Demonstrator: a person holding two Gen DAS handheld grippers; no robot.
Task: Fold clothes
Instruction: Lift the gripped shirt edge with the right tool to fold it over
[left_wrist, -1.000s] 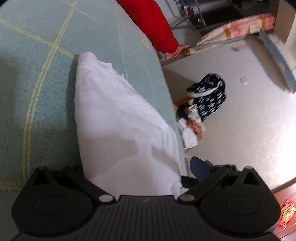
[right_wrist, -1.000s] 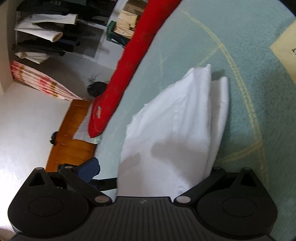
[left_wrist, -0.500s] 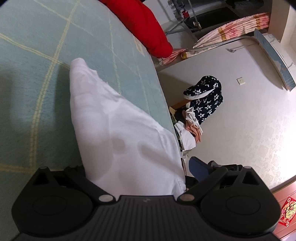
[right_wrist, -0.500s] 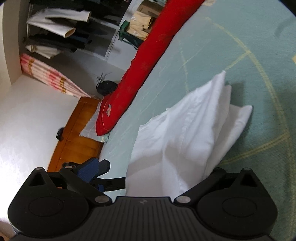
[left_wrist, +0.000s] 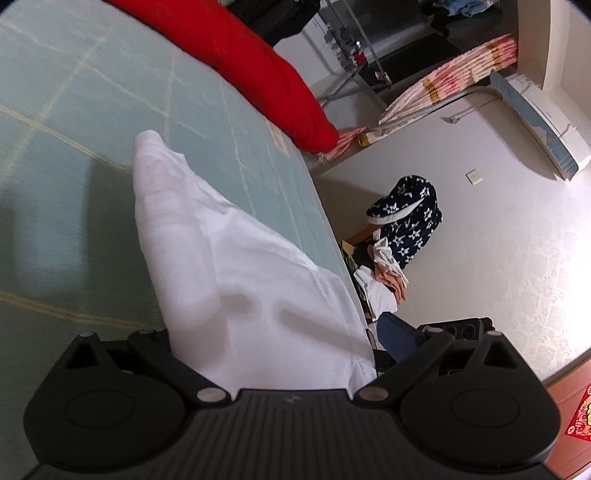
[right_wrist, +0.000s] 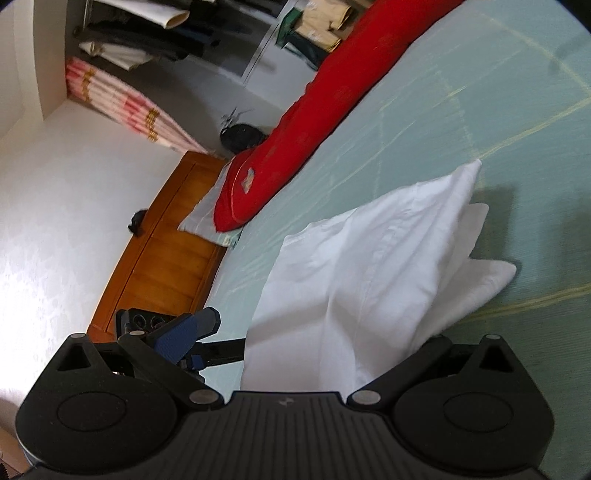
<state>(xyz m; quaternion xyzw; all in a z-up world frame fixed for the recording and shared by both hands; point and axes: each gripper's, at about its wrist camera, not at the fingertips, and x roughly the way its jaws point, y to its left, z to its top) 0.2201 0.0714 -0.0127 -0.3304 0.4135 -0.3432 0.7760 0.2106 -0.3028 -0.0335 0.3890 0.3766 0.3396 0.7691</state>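
Note:
A white garment (left_wrist: 236, 273) hangs in folds from both grippers over the pale green bed mat (left_wrist: 74, 110); its far tip rests on the mat. My left gripper (left_wrist: 284, 369) is shut on one near corner, with its fingertips hidden under the cloth. In the right wrist view the same garment (right_wrist: 369, 266) runs from my right gripper (right_wrist: 295, 373), shut on the other near corner, and two loose layers trail at the right. Each view shows the other gripper's blue finger pad (left_wrist: 399, 338) (right_wrist: 184, 332) beside the cloth edge.
A long red pillow (left_wrist: 258, 70) (right_wrist: 332, 96) lies along the far side of the bed. The wooden bed end (right_wrist: 166, 251) stands at the left. A navy star-patterned bundle (left_wrist: 406, 225) and other clothes sit past the bed edge, beside a striped curtain (left_wrist: 454, 74).
Both grippers have risen and drawn back with the garment, so more of it hangs off the mat. A second loose layer now shows at the right in the right wrist view.

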